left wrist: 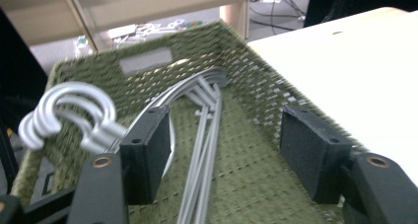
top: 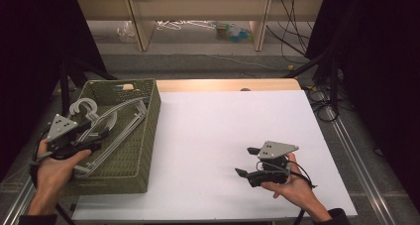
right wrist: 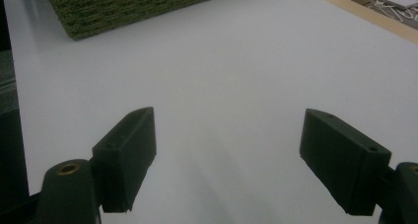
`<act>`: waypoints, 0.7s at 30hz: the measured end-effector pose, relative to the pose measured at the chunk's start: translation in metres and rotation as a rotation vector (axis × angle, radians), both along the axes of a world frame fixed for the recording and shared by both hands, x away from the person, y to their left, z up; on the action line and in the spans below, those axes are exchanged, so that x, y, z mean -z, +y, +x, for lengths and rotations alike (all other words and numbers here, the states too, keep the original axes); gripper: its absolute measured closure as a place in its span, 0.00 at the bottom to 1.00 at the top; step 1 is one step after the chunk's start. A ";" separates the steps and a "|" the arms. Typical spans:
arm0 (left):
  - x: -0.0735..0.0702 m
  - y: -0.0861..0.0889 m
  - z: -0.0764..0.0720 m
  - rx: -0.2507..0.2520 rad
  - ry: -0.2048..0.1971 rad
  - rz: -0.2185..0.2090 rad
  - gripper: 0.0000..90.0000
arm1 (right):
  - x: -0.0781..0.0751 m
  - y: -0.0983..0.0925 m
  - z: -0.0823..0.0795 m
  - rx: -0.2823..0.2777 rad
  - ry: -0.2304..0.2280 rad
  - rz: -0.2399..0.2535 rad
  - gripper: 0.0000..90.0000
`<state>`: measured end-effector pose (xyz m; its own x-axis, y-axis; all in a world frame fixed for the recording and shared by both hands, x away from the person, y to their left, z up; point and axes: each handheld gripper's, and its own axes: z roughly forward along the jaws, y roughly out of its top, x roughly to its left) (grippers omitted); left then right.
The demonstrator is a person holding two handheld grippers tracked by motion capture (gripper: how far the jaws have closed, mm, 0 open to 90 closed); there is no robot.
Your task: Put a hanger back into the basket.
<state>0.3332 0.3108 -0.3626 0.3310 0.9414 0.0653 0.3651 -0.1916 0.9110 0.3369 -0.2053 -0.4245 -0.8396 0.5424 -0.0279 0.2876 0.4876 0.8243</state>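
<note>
Nearest the lens: two black padded jaws of the left gripper (left wrist: 224, 157), standing apart with nothing pressed between them, looking down into the olive-green woven plastic basket (left wrist: 256, 81) at the table's left edge. Lying inside, slanted along the basket floor: a bundle of light grey plastic clothes hangers (left wrist: 204, 135), curved hooks (left wrist: 74, 115) bunched against the left wall, shoulders reaching toward the far corner. Seen from above, same left gripper (top: 74, 136) poised over the basket's near left side, close to the hooks. Off to the right, well apart from the basket: right gripper (right wrist: 224, 160) held low over the bare white table sheet (right wrist: 231, 61), jaws wide, empty. Judged step: hangers laid in the basket, left jaws released from them. Next move, by that reading: lift clear of the rim without snagging a hook.
</note>
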 end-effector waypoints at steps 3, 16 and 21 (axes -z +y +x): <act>-0.007 -0.012 -0.008 0.039 -0.025 -0.022 0.40 | 0.001 0.000 0.000 -0.001 0.002 0.001 0.25; 0.008 -0.052 -0.021 0.192 -0.052 -0.055 0.32 | 0.002 0.001 0.000 -0.012 -0.001 0.011 0.22; 0.015 -0.064 -0.027 0.222 -0.066 -0.100 0.29 | 0.002 0.000 0.000 -0.004 -0.003 0.014 0.21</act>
<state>0.3058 0.2463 -0.3773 0.5285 0.8489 0.0042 0.2631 -0.1685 0.9499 0.3367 -0.2050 -0.4264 -0.8416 0.5396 -0.0228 0.2834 0.4771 0.8319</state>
